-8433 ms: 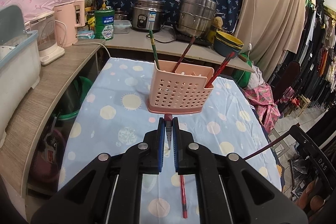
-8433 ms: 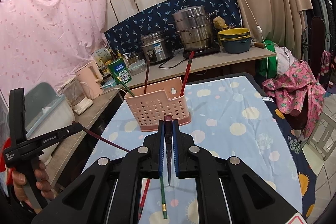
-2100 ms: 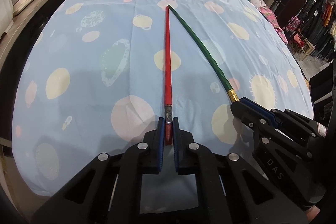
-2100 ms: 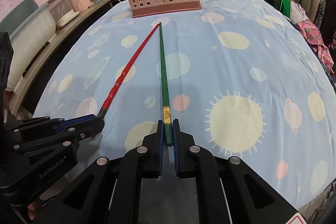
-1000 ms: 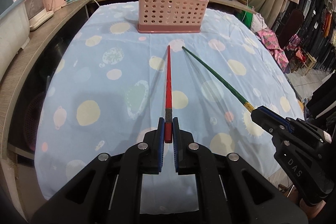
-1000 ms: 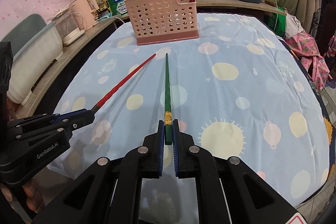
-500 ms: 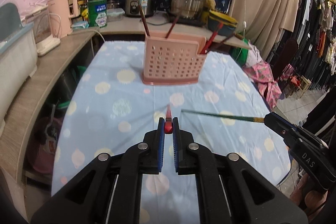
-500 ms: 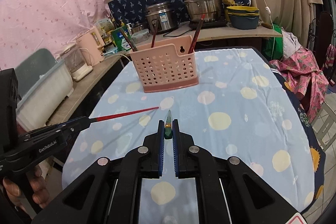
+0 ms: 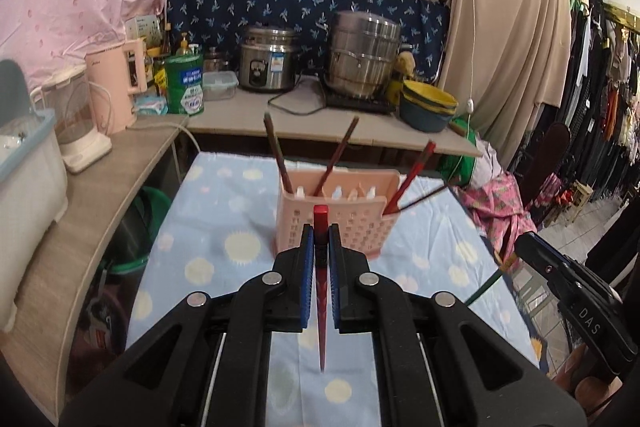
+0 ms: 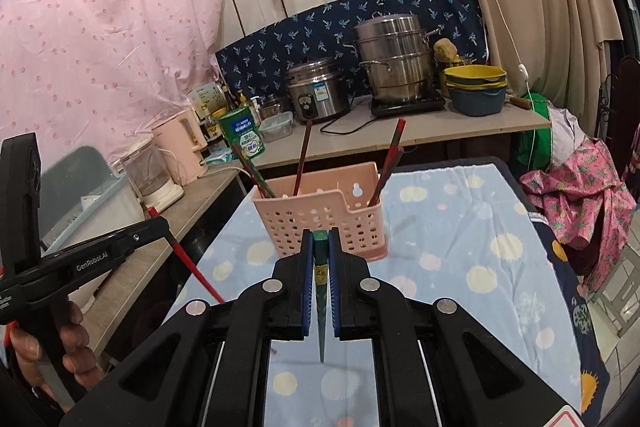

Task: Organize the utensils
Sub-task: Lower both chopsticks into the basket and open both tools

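A pink perforated utensil basket [image 9: 362,223] stands on the blue spotted tablecloth [image 9: 224,219] with several chopsticks leaning in it; it also shows in the right wrist view [image 10: 320,215]. My left gripper [image 9: 320,239] is shut on a red chopstick [image 9: 321,291], held upright with its tip pointing down, in the air short of the basket. My right gripper [image 10: 320,247] is shut on a green chopstick [image 10: 321,307], also tip down. The right gripper [image 9: 532,247] appears at the right of the left wrist view, the left gripper [image 10: 160,225] at the left of the right wrist view.
A wooden counter [image 9: 120,163] runs along the left and back with a pink kettle [image 9: 116,89], a green canister [image 9: 184,85], a rice cooker [image 9: 268,59], a steel pot [image 9: 364,55] and stacked bowls [image 9: 428,105]. Clothes hang at the right.
Both grippers have lifted their chopsticks off the tablecloth and swung them from lying forward to hanging tip down. The view has risen and the basket is nearer.
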`<action>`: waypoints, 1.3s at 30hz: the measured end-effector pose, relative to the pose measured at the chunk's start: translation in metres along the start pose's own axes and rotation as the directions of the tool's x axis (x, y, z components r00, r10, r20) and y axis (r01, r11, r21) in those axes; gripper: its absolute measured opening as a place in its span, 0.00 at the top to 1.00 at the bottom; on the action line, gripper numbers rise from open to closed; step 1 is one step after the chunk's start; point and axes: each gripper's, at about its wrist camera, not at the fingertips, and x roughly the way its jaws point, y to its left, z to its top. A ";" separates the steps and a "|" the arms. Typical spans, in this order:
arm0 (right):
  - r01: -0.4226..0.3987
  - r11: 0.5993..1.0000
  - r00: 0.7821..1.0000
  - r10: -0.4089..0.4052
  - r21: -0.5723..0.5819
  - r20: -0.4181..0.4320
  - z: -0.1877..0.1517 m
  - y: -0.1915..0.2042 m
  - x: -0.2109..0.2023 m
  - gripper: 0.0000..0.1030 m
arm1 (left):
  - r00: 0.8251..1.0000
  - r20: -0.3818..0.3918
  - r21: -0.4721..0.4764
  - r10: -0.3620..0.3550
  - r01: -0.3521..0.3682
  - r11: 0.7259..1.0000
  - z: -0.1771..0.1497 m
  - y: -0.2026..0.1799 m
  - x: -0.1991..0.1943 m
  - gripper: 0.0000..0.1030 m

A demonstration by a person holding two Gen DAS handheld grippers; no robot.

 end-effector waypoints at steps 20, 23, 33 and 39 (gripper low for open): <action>0.029 0.999 0.968 -0.035 0.025 0.247 0.147 -0.011 0.064 0.93 | 0.964 0.263 0.015 0.038 -0.043 0.999 0.143 -0.001 0.024 0.93; 0.045 0.998 0.971 -0.052 0.035 0.235 0.150 -0.018 0.081 0.93 | 0.967 0.250 0.018 0.051 -0.057 0.998 0.145 0.003 0.040 0.93; 0.066 0.997 0.980 -0.072 0.037 0.187 0.147 -0.025 0.120 0.93 | 0.985 0.167 0.011 0.052 -0.055 0.998 0.126 0.011 0.081 0.93; 0.061 0.998 0.972 -0.067 0.034 0.227 0.158 -0.022 0.112 0.93 | 0.987 0.151 -0.003 0.053 -0.053 0.999 0.123 0.017 0.088 0.93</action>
